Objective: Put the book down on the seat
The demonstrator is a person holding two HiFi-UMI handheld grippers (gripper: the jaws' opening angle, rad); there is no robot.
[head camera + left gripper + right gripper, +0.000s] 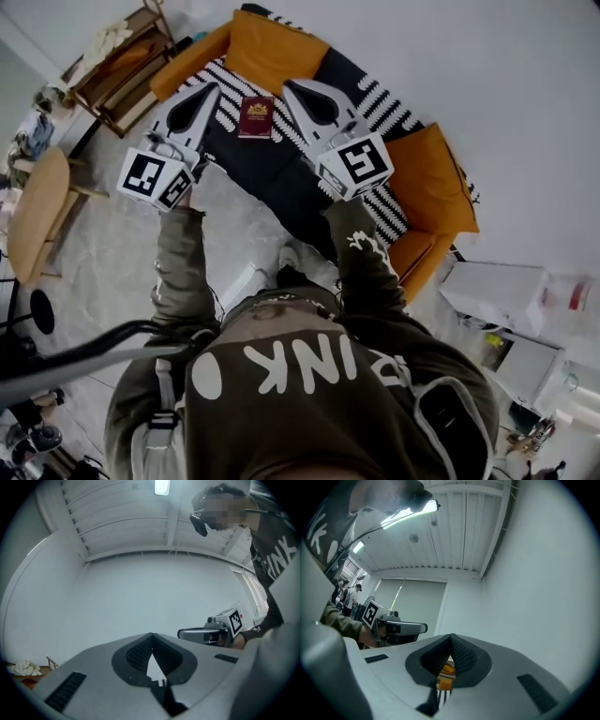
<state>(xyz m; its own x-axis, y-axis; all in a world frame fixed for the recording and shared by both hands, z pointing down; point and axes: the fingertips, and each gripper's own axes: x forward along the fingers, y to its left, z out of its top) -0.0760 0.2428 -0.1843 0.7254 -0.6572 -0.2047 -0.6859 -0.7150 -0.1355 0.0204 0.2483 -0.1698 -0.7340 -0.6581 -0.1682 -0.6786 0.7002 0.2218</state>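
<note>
My left gripper (208, 92) is pinched fully together, its pads meeting at the tips with nothing between them. My right gripper (292, 88) is the same: closed and empty. I hold both out in front of me, side by side and apart, their noses aimed at the plain white wall (140, 592) above the sofa. Each one shows in the other's view, off to the side.

The book (256, 116) — dark red, with a gold emblem on its cover — lies flat on the sofa's dark seat (267, 173), free of both grippers. In the head view it shows between the two gripper tips, toward the back of the seat. It sits just in front of the orange back cushion (272, 47), near the black-and-white striped throw (380, 103). Through the small gap under my right pads I glimpse a sliver of orange and stripes.
</note>
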